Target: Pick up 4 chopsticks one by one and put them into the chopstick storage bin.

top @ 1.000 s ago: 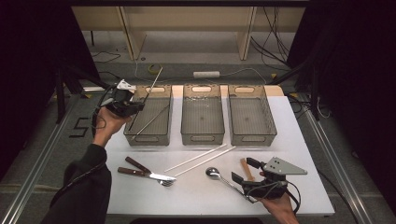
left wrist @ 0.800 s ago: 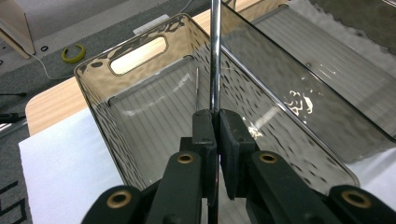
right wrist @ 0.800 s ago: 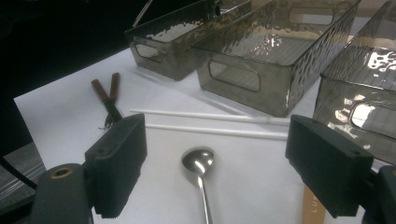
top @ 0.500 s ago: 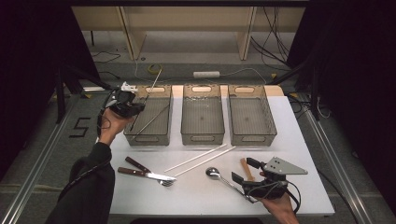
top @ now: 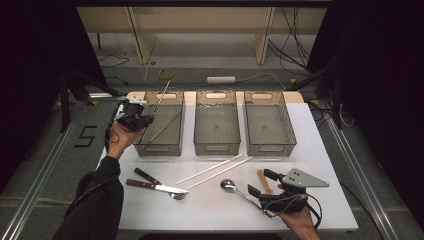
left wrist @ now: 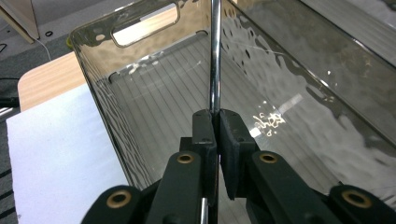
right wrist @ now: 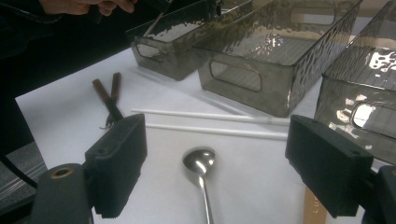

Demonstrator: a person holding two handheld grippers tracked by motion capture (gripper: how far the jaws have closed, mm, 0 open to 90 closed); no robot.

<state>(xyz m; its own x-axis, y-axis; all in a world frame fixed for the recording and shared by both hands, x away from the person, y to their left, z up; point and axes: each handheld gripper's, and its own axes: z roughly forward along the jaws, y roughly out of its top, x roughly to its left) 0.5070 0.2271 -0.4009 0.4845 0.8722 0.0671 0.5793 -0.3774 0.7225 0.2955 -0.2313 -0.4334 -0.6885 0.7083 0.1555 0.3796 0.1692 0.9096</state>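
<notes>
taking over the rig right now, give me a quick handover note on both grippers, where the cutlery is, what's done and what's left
Left gripper: shut on a metal chopstick, held over the left bin.
Right gripper: open, holding nothing, low over the table with the spoon between its jaws.
Done: one metal chopstick already lies in the left bin. The middle bin and the right bin look empty.
Left: release the held chopstick into the left bin. On the table remain two white chopsticks, the spoon, a knife and fork with brown handles and a small wooden piece.
</notes>
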